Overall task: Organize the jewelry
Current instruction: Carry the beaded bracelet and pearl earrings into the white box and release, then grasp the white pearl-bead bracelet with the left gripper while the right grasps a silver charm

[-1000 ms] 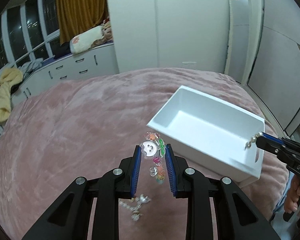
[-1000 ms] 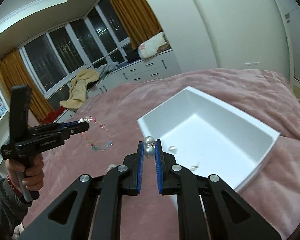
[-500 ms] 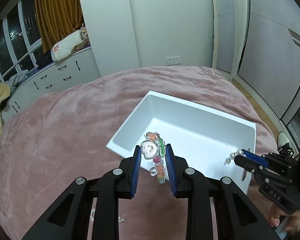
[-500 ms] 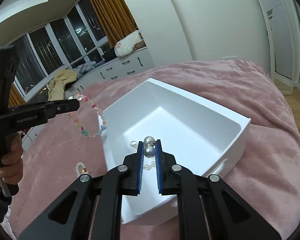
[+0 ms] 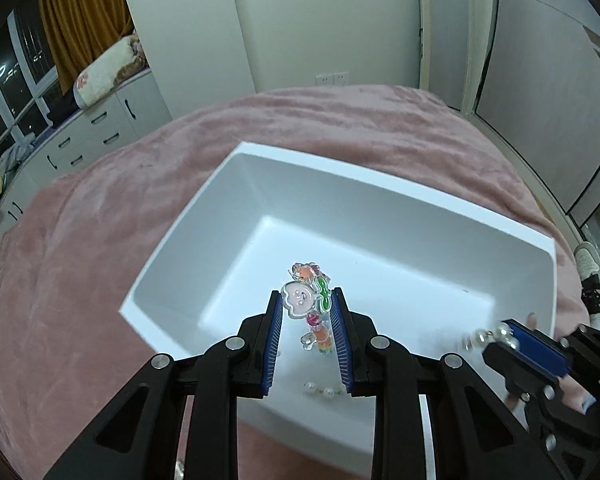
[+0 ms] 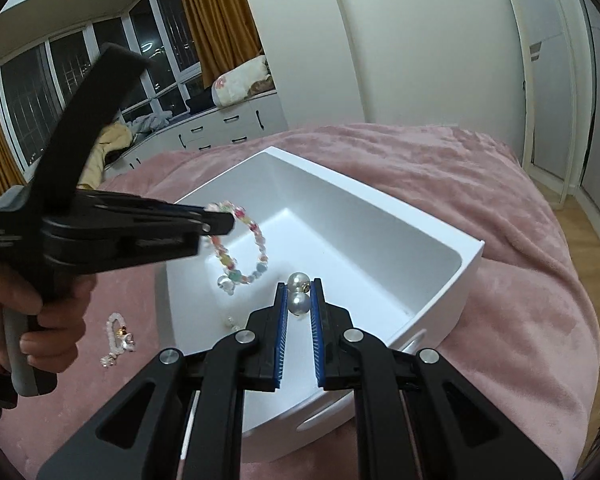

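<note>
L tongs [image 5: 306, 312] clamp a colourful charm bracelet [image 5: 309, 305] w/ a pink smiling-face charm; the loop hangs from the tips over the near-left part of the white box [image 5: 236, 184], not touching its floor. R tongs [image 6: 299, 304] are pinched together on a pearl earring [image 6: 299, 293], two pearls stacked between the blue pads, also held above the box interior near its front wall.

In the R wrist view the left hand [image 6: 40, 320] grips the L tool's handle at the left edge, and that tool's black body reaches across in front of the box's left wall, hiding part of it. On the bed just left of the box, near side, lies a small pale bracelet [image 6: 118, 338] on the pink blanket [image 6: 500, 280]; apart from the box, untouched.

Inside the box, near the front wall, a few loose pearl beads [image 5: 320, 390] lie on the floor; what piece they belong to can't be told.

The box sits on the bed w/ a handle slot [image 6: 316, 418] in its near face. Farther off: white drawers [image 6: 220, 128] under dark windows, a rolled pillow [image 6: 240, 82] on top, ochre curtains [image 6: 216, 24], white wardrobe wall [image 5: 320, 20] beyond the bed.
</note>
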A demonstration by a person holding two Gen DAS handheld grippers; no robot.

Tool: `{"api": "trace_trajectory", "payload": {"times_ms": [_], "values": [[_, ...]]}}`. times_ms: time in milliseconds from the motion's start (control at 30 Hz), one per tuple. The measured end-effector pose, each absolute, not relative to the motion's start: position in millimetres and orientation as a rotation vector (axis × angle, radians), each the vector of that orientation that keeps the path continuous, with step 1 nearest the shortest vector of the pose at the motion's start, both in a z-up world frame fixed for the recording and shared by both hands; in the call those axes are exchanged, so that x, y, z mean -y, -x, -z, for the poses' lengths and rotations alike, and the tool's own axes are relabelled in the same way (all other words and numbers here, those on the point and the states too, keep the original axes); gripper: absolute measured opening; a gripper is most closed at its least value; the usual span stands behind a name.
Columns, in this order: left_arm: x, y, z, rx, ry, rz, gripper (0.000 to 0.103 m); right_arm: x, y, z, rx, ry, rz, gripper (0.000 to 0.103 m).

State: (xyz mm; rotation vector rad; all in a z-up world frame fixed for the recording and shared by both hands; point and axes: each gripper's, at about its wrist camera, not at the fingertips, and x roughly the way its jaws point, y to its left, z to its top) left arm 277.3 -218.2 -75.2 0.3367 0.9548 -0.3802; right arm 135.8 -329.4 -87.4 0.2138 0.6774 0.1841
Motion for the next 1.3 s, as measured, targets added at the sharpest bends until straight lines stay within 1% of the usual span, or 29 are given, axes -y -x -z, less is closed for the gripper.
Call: {"api": "trace_trajectory", "payload": {"times_ms": [267,300,333,367,400,433,467,500,533,567,633,733,800,833,867,900,967,1100,1300], "values": [[221,-284,86,-0.970,-0.345,0.372,0.030,321,-141,88,-0.672,-0.185,-0.202,0.013],[220,-283,84,-0.963,-0.340,0.374,0.031,320,-141,88,-0.673,-0.179,-0.201,0.014],[220,-282,81,-0.956,-0.339,0.373,0.035,319,-141,88,-0.674,-0.177,-0.204,0.016],[218,-281,78,-0.949,-0.335,0.374,0.039,319,-141,88,-0.672,-0.179,-0.209,0.020],[216,-280,76,-0.945,-0.333,0.377,0.040,319,-141,87,-0.668,-0.179,-0.209,0.023],[214,-277,73,-0.938,-0.336,0.376,0.041,318,-140,87,-0.662,-0.176,-0.208,0.033],[212,-276,70,-0.933,-0.335,0.374,0.042,318,-139,85,-0.653,-0.173,-0.204,0.047],[208,-274,66,-0.926,-0.332,0.375,0.043,318,-136,84,-0.641,-0.173,-0.196,0.054],[205,-272,63,-0.920,-0.327,0.373,0.046,318,-135,83,-0.635,-0.176,-0.192,0.067],[200,-270,59,-0.912,-0.323,0.367,0.048,319,-133,82,-0.629,-0.181,-0.187,0.076],[189,-266,51,-0.899,-0.307,0.360,0.051,320,-129,79,-0.618,-0.180,-0.168,0.079],[170,-260,41,-0.877,-0.306,0.347,0.051,319,-125,77,-0.622,-0.171,-0.159,0.080],[155,-255,35,-0.867,-0.315,0.332,0.051,317,-120,74,-0.611,-0.157,-0.153,0.087],[150,-254,33,-0.864,-0.314,0.327,0.051,316,-117,71,-0.596,-0.147,-0.145,0.094],[144,-252,31,-0.862,-0.314,0.320,0.054,316,-113,69,-0.580,-0.140,-0.138,0.097],[134,-249,27,-0.855,-0.310,0.315,0.055,315,-110,66,-0.566,-0.139,-0.135,0.097],[122,-244,23,-0.845,-0.308,0.305,0.065,315,-103,62,-0.555,-0.170,-0.154,0.098],[89,-228,20,-0.834,-0.302,0.290,0.067,310,-93,54,-0.531,-0.202,-0.206,0.098],[44,-214,32,-0.850,-0.297,0.245,0.069,291,-85,41,-0.509,-0.208,-0.282,0.098]]}}
